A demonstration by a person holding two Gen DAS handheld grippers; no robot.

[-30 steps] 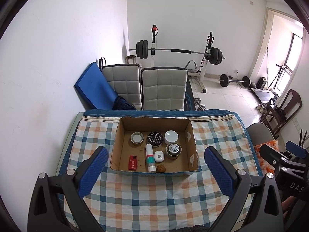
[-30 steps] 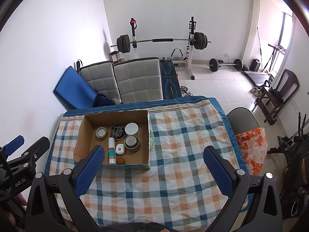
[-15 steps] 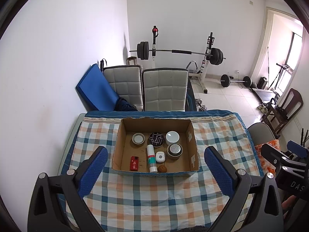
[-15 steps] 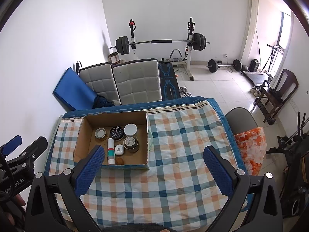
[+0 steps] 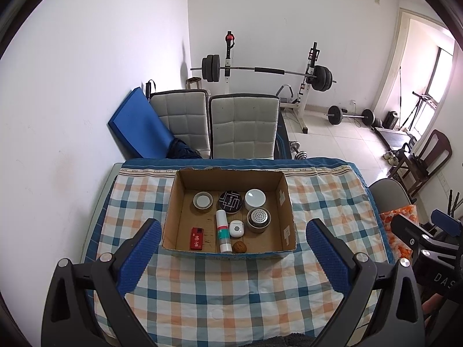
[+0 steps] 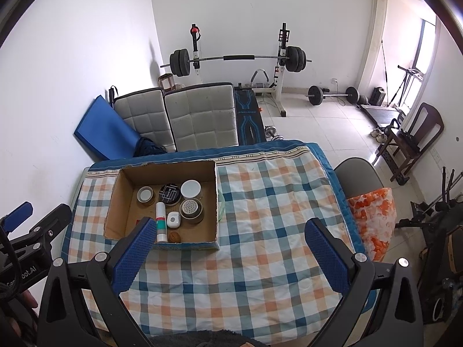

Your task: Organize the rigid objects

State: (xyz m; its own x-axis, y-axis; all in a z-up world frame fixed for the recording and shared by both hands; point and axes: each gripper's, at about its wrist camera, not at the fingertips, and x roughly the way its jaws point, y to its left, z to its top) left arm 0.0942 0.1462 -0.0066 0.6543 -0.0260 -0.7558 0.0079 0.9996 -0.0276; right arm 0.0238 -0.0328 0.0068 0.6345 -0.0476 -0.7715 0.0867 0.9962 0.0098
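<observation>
An open cardboard box [image 5: 285,199] [image 6: 215,199] stands on the checked tablecloth. In it lie a red card box [image 5: 196,238], a white tube with a green band [image 5: 222,232] [image 6: 161,222], a small white case [image 5: 236,229], a brown nut [image 5: 240,246], a tape roll [image 5: 203,200], a black round tin [image 5: 229,201], a white lid [image 5: 255,197] and a perforated round tin [image 5: 259,218]. My left gripper [image 5: 233,256] is open and empty, high above the table before the box. My right gripper [image 6: 228,250] is open and empty, right of the box.
The checked tablecloth [image 5: 231,295] [image 6: 275,211] covers the table. Two padded chairs [image 5: 243,127] stand behind the table. A grey chair with an orange bag [image 6: 373,217] stands at the right. A barbell rack [image 5: 266,72] is at the back wall.
Both grippers have risen and pulled back a little, so the box looks smaller and lower. Nothing in the box has moved.
</observation>
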